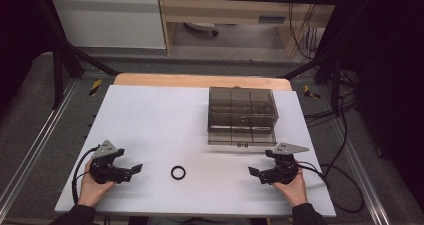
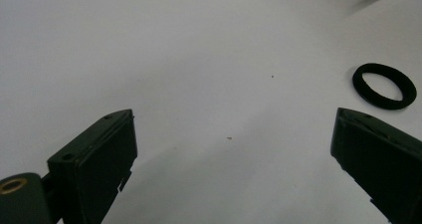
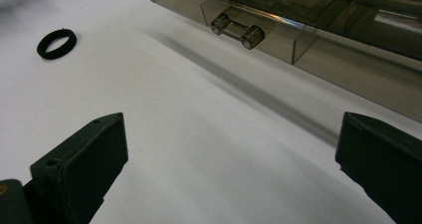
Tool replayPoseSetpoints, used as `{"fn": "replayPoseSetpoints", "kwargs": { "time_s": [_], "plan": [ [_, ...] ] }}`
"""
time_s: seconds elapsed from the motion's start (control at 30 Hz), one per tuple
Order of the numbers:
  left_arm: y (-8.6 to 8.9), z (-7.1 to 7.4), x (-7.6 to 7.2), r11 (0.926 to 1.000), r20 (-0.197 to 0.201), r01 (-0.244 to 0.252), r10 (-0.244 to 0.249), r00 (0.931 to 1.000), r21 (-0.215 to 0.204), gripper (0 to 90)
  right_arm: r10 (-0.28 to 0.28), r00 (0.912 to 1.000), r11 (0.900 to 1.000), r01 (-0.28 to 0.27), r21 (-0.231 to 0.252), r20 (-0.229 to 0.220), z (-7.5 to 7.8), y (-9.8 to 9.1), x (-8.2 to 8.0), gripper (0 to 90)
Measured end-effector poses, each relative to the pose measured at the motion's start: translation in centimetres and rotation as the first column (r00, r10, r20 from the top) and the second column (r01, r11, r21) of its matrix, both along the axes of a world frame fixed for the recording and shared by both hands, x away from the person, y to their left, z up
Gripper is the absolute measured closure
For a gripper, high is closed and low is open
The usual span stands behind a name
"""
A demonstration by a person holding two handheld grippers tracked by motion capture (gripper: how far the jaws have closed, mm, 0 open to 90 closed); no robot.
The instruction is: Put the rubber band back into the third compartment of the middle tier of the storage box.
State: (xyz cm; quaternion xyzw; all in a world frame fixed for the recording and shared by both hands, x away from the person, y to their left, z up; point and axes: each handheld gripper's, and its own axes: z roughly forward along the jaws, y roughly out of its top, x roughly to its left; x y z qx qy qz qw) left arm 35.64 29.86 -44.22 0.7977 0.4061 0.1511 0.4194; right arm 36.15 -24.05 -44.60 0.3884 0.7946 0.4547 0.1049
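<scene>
As we look down from the high view, we see a white table top (image 1: 150,120) with a person's two hands at its near edge. Our left gripper (image 1: 136,169) rests near the left corner, pointing inward, its jaws spread wide and empty. Our right gripper (image 1: 253,171) mirrors it on the right, jaws also spread wide and empty. Between them, somewhat closer to the left gripper, a small black ring (image 1: 178,172) lies flat on the table, touching neither. Farther back, right of centre, stands a smoky clear plastic box (image 1: 242,116) with inner compartments, its lid closed.

In the left gripper view, we look along two black jaws set far apart with bare table between them. The black ring (image 2: 384,85) lies flat just beyond the tip of the jaw at the right of this view, not touching it.

In the right gripper view, the jaws again stand wide with nothing between them. The plastic box (image 3: 318,35) fills the upper right, its small clear latch (image 3: 237,30) facing us. The black ring (image 3: 56,43) lies at the upper left, well apart from the jaws.
</scene>
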Motion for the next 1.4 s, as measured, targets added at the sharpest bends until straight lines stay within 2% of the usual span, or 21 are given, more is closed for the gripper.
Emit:
{"fn": "replayPoseSetpoints", "kwargs": {
  "time_s": [0.27,0.63,1.07,1.4],
  "plan": [
    [0.0,0.0,0.0,1.0,0.001,-0.001,0.001,1.0,0.0,4.1,0.009,1.0,1.0,-0.009,-0.002,0.002,0.2,1.0,0.0,0.7],
    [0.1,0.0,0.0,1.0,0.005,-0.004,0.004,1.0,-0.002,4.2,0.038,0.9993,0.9993,-0.038,-0.002,-0.003,0.5,3.0,0.1,0.9],
    [0.1,0.1,-0.1,1.0,0.008,-0.007,0.007,0.9999,-0.003,4.3,0.045,0.9988,0.9989,-0.046,-0.009,-0.018,0.6,5.3,0.2,1.0],
    [0.1,0.1,-0.1,1.0,0.01,-0.008,0.008,0.9999,-0.001,4.3,0.067,0.9977,0.9977,-0.067,-0.01,-0.013,0.8,7.1,0.3,1.1]
  ]
}}
